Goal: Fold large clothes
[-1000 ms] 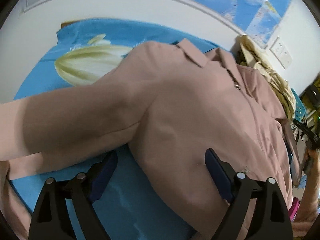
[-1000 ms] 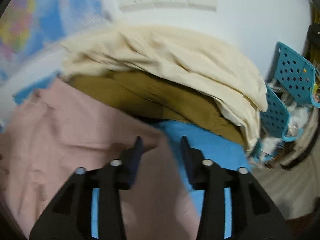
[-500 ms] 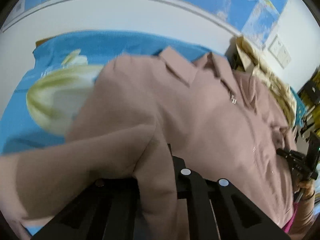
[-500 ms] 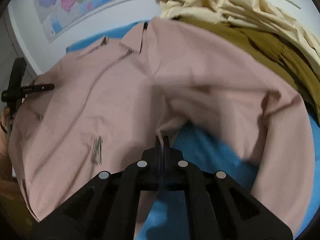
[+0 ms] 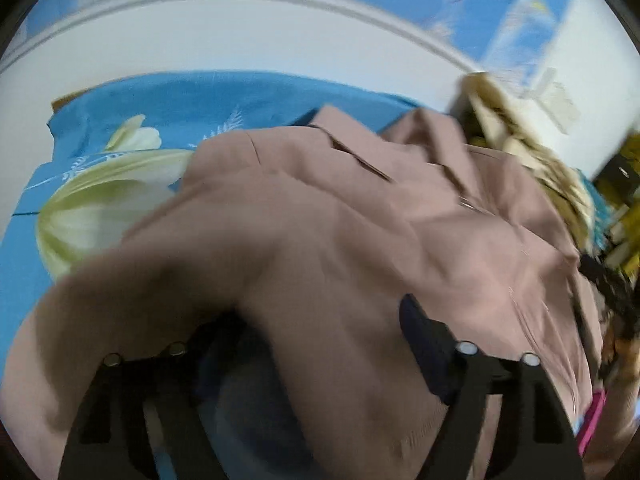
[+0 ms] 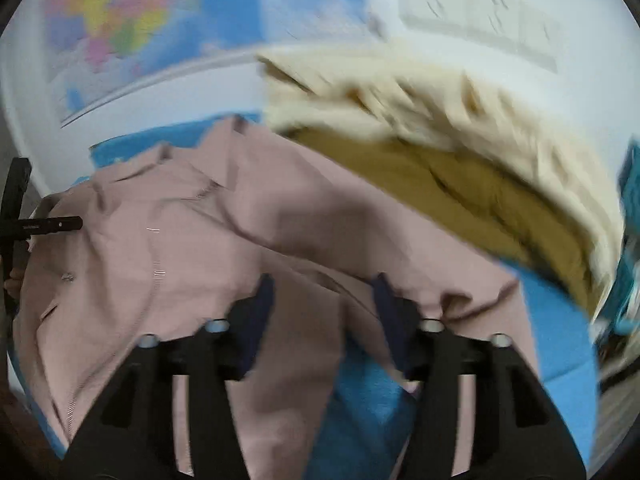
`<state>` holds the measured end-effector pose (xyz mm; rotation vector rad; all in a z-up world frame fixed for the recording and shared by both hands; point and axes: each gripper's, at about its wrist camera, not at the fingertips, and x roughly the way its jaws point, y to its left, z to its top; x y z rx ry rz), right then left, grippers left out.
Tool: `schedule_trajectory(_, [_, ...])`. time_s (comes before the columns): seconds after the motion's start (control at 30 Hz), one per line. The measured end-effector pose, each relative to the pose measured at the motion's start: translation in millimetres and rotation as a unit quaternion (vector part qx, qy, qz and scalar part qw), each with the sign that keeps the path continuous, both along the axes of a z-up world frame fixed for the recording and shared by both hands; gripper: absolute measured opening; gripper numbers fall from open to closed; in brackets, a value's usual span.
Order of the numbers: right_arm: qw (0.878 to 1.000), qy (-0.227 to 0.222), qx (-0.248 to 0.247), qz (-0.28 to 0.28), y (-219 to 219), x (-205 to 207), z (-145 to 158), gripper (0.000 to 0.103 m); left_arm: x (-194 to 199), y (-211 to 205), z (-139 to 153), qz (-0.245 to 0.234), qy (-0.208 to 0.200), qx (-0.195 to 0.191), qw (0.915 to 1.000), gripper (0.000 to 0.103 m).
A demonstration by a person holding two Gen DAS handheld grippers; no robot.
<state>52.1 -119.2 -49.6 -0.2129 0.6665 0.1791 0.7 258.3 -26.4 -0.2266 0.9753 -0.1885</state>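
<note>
A large dusty-pink collared shirt [image 5: 360,232] lies front up on a blue flowered sheet [image 5: 168,96], with its near sleeve folded in over the body. My left gripper [image 5: 316,344] is open, its jaws spread over the shirt's folded sleeve and side; fabric hides the left fingertip. In the right wrist view the same shirt [image 6: 168,248] fills the left and middle. My right gripper [image 6: 322,308] is open above the shirt's right sleeve, holding nothing. Both views are blurred.
A heap of cream cloth [image 6: 420,104] over olive-brown cloth [image 6: 480,204] lies just right of the shirt. A world map [image 6: 132,20] hangs on the white wall behind. A teal perforated basket [image 6: 628,240] stands at the far right. The left gripper [image 6: 24,224] shows at the shirt's left edge.
Both grippers were shut on shirt fabric half a second ago; now both have opened and let go. The sleeves lie folded inward over the shirt body.
</note>
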Motion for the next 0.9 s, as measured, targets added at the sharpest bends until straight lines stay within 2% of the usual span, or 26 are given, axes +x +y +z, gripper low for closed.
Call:
schedule_trajectory(0.1, [0.995, -0.002, -0.035, 0.090, 49, -3, 1, 0.072, -46, -5, 10, -0.037, -0.017, -0.036, 0.9985, 0.079])
schedule_trajectory(0.17, [0.990, -0.002, -0.066, 0.121, 77, 7, -8, 0.072, -82, -12, 15, -0.067, -0.041, -0.059, 0.9952, 0.086])
schedule_trajectory(0.2, [0.986, 0.015, -0.083, 0.140, 95, 19, -19, 0.072, -97, -17, 15, -0.078, -0.048, -0.061, 0.9939, 0.090])
schedule_trajectory(0.27, [0.983, 0.020, -0.116, 0.142, 119, 42, -32, 0.070, -130, -30, 10, -0.107, -0.056, -0.061, 0.9908, 0.092])
schedule_trajectory(0.3, [0.982, 0.023, -0.124, 0.140, 126, 54, -37, 0.066, -140, -36, 7, -0.117, -0.056, -0.060, 0.9898, 0.092])
schedule_trajectory(0.37, [0.980, 0.048, -0.125, 0.148, 135, 79, -48, 0.061, -163, -49, 2, -0.143, -0.062, -0.051, 0.9864, 0.092])
schedule_trajectory(0.43, [0.979, 0.074, -0.116, 0.150, 138, 97, -55, 0.039, -179, -63, -3, -0.170, -0.071, -0.035, 0.9824, 0.093])
schedule_trajectory(0.47, [0.979, 0.081, -0.112, 0.149, 140, 102, -57, 0.035, -183, -70, -5, -0.179, -0.073, -0.022, 0.9809, 0.093])
schedule_trajectory(0.53, [0.981, 0.083, -0.097, 0.143, 136, 106, -53, 0.019, -188, -84, -10, -0.188, -0.084, 0.034, 0.9780, 0.093])
schedule_trajectory(0.57, [0.983, 0.080, -0.087, 0.139, 133, 106, -51, 0.017, -188, -87, -13, -0.191, -0.085, 0.050, 0.9767, 0.093])
schedule_trajectory(0.63, [0.988, 0.084, -0.034, 0.123, 123, 113, -38, 0.013, -189, -87, -17, -0.188, -0.092, 0.066, 0.9755, 0.084])
schedule_trajectory(0.67, [0.990, 0.084, -0.005, 0.112, 114, 117, -31, 0.013, -189, -84, -17, -0.185, -0.095, 0.070, 0.9756, 0.079])
schedule_trajectory(0.7, [0.991, 0.084, 0.009, 0.107, 110, 119, -27, 0.012, -190, -79, -15, -0.178, -0.098, 0.068, 0.9768, 0.070])
schedule_trajectory(0.73, [0.991, 0.083, 0.022, 0.099, 106, 122, -24, 0.012, -189, -75, -16, -0.171, -0.098, 0.062, 0.9783, 0.067])
schedule_trajectory(0.8, [0.991, 0.089, 0.041, 0.089, 103, 131, -22, 0.012, -191, -66, -15, -0.155, -0.099, 0.058, 0.9812, 0.067])
schedule_trajectory(0.9, [0.991, 0.095, 0.052, 0.084, 103, 135, -25, 0.012, -189, -68, -21, -0.134, -0.099, 0.093, 0.9816, 0.070])
